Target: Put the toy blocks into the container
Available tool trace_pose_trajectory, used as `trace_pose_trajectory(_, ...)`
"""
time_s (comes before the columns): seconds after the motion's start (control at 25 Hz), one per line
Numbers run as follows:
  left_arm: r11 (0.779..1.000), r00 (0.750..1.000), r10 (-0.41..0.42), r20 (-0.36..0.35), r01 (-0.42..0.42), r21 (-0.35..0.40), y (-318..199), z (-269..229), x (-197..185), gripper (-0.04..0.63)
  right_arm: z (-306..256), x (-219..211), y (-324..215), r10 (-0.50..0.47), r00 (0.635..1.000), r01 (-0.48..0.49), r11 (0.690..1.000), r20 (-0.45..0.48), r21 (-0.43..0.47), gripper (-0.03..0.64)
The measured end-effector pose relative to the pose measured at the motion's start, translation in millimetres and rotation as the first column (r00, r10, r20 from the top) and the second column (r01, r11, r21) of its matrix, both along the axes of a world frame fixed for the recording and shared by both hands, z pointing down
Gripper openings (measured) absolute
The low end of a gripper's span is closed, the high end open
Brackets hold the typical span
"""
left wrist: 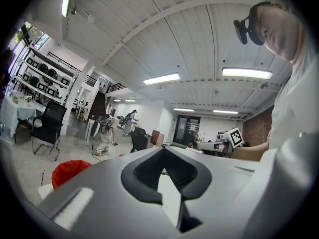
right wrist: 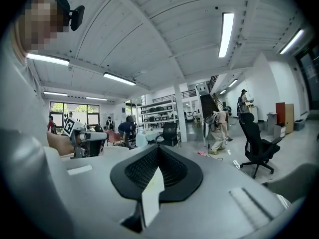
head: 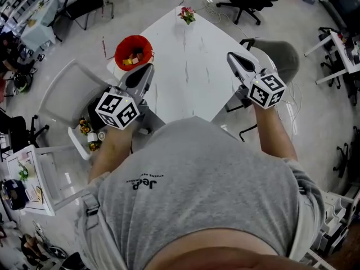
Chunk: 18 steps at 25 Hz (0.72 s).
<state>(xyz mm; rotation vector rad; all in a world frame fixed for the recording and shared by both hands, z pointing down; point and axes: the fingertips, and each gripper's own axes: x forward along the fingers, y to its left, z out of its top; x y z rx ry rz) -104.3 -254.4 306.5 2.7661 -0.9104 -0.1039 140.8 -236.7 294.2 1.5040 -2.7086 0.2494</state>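
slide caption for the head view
Left gripper and right gripper shut at white table; toy blocks in red container.

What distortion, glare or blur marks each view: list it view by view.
Head view: even light; the white table is bright, the red container sharp, the room's edges bowed. Left gripper view: fisheye, black corners, ceiling light blown out. Right gripper view: same fisheye, a ceiling strip glaring, a mosaic patch top left.

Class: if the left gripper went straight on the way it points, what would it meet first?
Probably the flower posy at the far corner of the table; the left gripper aims just right of the red container. Height unclear.
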Motion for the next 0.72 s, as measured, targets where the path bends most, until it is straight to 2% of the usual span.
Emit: trace_pose_trajectory(0.72, 1.0, 1.0, -0.019, -0.003, 0.019, -0.009, 7, 5, -9, 0.058, -2, -11, 1, -0.027, 0.998, 0.028, 0.999, -0.049, 0.021, 0.002)
